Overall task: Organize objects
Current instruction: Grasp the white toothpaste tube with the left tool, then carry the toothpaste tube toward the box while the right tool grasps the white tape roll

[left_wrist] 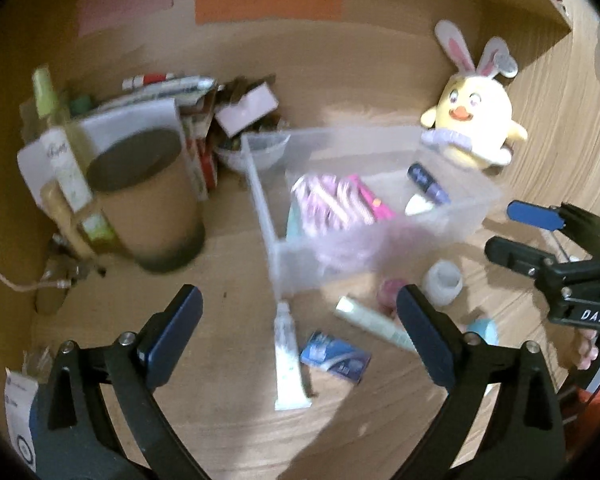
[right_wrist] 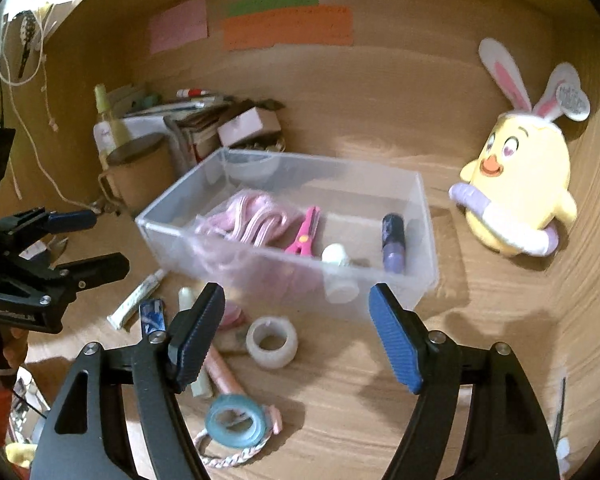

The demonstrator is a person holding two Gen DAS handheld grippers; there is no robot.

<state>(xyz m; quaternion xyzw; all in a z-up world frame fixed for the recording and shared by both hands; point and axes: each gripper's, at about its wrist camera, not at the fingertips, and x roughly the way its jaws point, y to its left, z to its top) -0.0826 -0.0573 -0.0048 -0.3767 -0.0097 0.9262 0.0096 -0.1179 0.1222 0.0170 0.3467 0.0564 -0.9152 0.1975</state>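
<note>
Two claws stand empty, jaws spread: the left claw (left_wrist: 300, 332) widest, the right claw (right_wrist: 296, 336) less so. Just beyond the left claw's tips lie a white squeeze tube (left_wrist: 286, 354) and a small blue carton (left_wrist: 336, 356) on the wooden surface (left_wrist: 228, 420); both look light, the tube soft, best pinched across its middle. Under the right claw's left finger sits a teal tape ring (right_wrist: 236, 420), stiff and slippery. Farther on, the clear plastic bin (right_wrist: 404, 296) has an open top and room left at its right end.

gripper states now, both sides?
left gripper: open, holding nothing.
right gripper: open, holding nothing.
</note>
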